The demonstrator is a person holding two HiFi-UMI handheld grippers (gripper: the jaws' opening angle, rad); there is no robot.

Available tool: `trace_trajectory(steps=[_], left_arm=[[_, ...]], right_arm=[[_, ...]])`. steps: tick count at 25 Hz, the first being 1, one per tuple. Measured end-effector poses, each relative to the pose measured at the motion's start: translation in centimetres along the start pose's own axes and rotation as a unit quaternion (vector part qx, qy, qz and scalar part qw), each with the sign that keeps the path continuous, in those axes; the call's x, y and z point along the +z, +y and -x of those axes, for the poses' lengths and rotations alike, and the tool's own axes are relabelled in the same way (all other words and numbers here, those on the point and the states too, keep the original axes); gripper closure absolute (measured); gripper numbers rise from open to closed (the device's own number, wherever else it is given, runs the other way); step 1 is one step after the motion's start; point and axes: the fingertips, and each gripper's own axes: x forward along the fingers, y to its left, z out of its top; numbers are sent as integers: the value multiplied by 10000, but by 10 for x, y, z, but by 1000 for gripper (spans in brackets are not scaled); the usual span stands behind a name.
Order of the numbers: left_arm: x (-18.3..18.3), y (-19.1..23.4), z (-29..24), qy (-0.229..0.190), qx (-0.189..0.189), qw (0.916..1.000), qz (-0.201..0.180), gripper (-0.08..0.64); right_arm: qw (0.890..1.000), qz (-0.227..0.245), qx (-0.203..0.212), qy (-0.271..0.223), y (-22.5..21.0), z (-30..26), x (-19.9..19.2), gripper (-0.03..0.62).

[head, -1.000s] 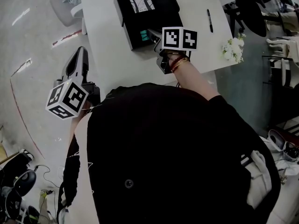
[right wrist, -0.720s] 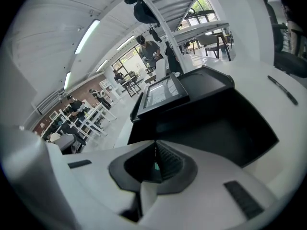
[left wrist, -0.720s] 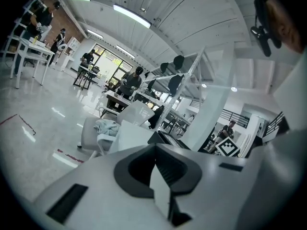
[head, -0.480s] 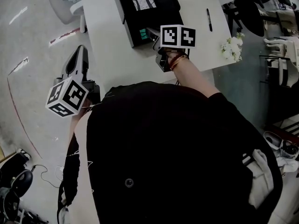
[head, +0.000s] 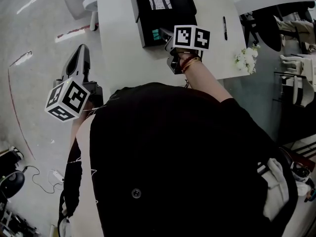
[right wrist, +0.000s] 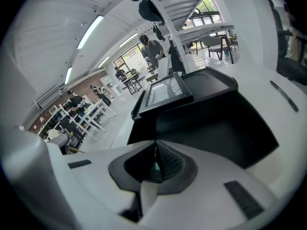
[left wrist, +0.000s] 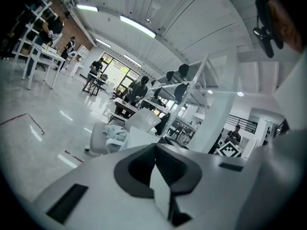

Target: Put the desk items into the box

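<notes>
In the head view the person's black top (head: 182,157) hides the near edge of the table (head: 118,58) and most of both arms; the table's far side is cut off by the top edge. A marker cube covers the tips of the right gripper (head: 165,35), so any contact with the teal thing (head: 156,34) at the rim of the box (head: 173,19) is unseen there. In the right gripper view only a sliver of the teal thing shows between the closed jaws; what it is, and whether it is pinched, cannot be told. The pen (head: 224,27) and flowers (head: 245,59) are too small for detail.

top (head: 173,157): black | wrist bangles (head: 189,64): red-gold | marker cubes (head: 191,37): black-white squares
</notes>
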Motion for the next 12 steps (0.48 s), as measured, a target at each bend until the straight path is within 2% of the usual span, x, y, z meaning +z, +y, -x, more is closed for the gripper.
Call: trace_trajectory(steps=[12], left_arm=[[2,2,26,-214,289,9993,-58,549]], right_arm=[[9999,121,36,-37,1,0,-1,580]])
